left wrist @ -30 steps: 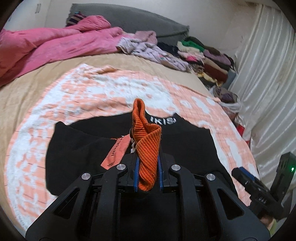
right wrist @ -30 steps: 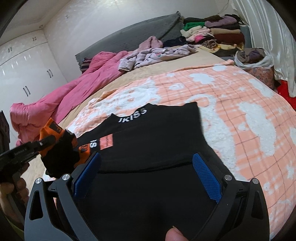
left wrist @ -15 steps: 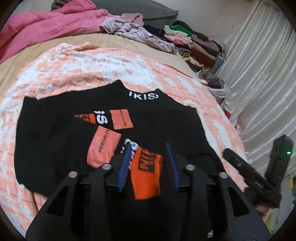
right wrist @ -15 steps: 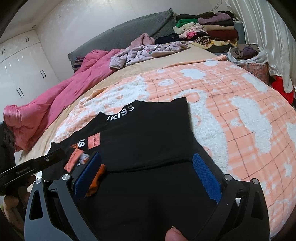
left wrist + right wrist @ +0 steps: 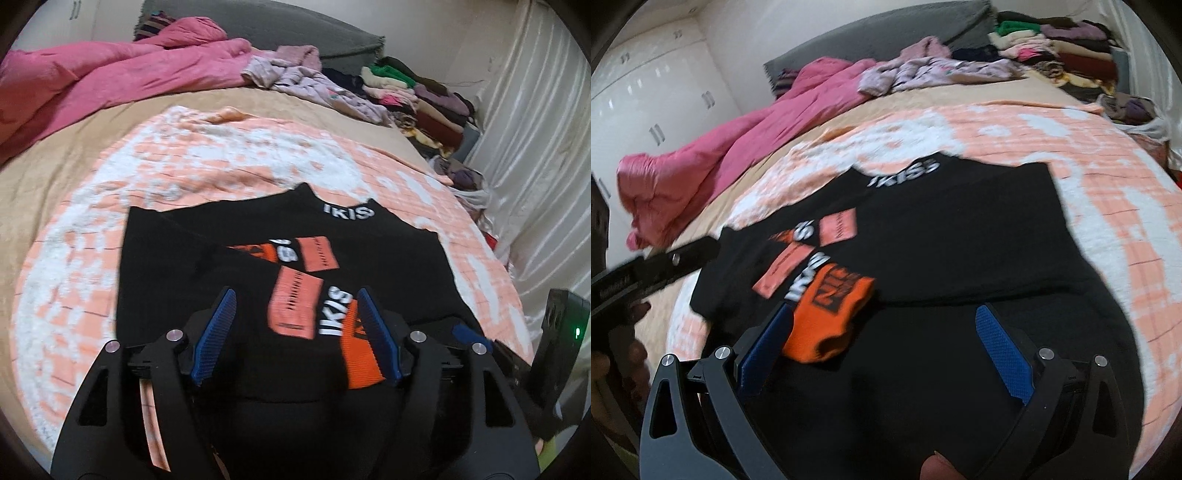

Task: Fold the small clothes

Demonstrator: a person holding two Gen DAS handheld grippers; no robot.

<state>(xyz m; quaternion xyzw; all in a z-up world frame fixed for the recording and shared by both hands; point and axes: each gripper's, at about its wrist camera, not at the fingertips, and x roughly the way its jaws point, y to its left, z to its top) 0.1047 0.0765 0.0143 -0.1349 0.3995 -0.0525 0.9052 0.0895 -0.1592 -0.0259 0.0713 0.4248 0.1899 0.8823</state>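
Black sweater (image 5: 369, 243) lies flat on the peach-and-white blanket (image 5: 229, 162) on the bed, one sleeve folded across the chest, orange cuff (image 5: 827, 314) resting on top. Left claw (image 5: 295, 332) opening, pads clear of the sleeve below them. Right claw (image 5: 886, 339) wide open, holding nothing, above the sweater's lower part.

Black garment (image 5: 384, 251) with white lettering and orange patches, its orange ribbed cuff (image 5: 827, 317) beside blue pads (image 5: 1004, 350); beyond, a peach-and-white checked blanket (image 5: 229, 162), then a pink quilt (image 5: 110, 81)
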